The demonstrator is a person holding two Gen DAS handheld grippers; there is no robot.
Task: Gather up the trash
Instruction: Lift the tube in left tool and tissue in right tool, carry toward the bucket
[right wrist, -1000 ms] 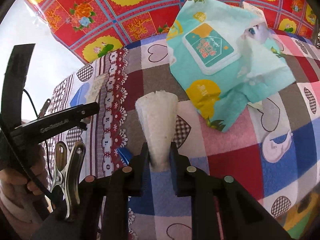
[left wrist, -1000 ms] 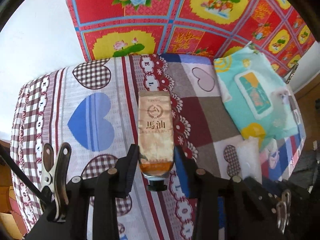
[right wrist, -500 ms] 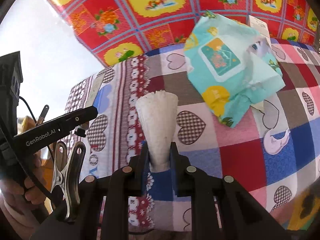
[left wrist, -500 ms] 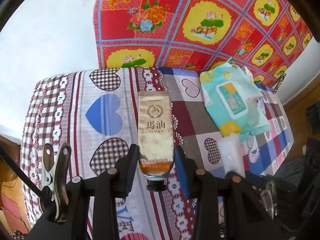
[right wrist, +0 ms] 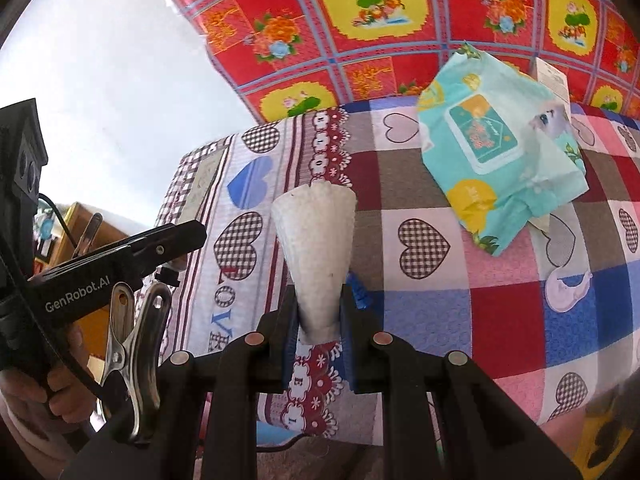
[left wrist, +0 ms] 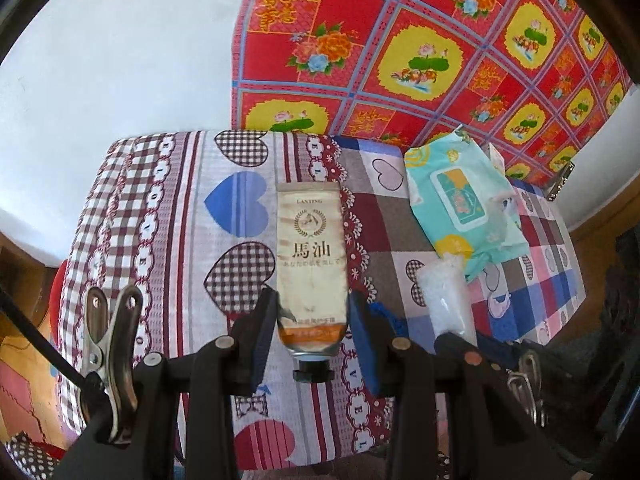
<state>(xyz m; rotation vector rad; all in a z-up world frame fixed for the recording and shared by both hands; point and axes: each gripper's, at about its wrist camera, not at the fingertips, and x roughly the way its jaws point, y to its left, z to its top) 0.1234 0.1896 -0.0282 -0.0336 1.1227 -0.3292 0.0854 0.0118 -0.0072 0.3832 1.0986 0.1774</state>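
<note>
1. Left gripper [left wrist: 312, 330]: jaws clamped on a gold-and-cream tube [left wrist: 312, 264] w/ a horse emblem and dark print. The pads press on its lower end, just above the black cap, which points back toward the camera; the flat crimped end points away.
2. The tube is held off the surface [left wrist: 168, 216], which wears a patchwork cloth of hearts, checks and stripes.
3. Right gripper [right wrist: 319, 322]: jaws nearly together, clamped on the narrow end of a white crumpled wrapper [right wrist: 316, 256] (paper or plastic, can't tell which). It fans out wider toward its far end and is also held up, clear of the cloth.
4. In the left wrist view the same wrapper [left wrist: 446, 300] shows to the right of the tube, apart from it, w/ the right gripper's black frame under it.
5. A teal wet-wipe pack [right wrist: 496, 152] w/ a lid flap and yellow patches lies flat on the cloth, at the far right of the surface, well apart from both held items. A small white box [right wrist: 552, 80] pokes out behind it.
6. In the right wrist view the left gripper's black body, marked GenRobot.AI, is at far left, w/ a hand [right wrist: 24, 396] around its handle.
7. Behind the surface hangs a red floral cloth [left wrist: 400, 40] w/ yellow panels, beside a white wall [left wrist: 120, 60].
</note>
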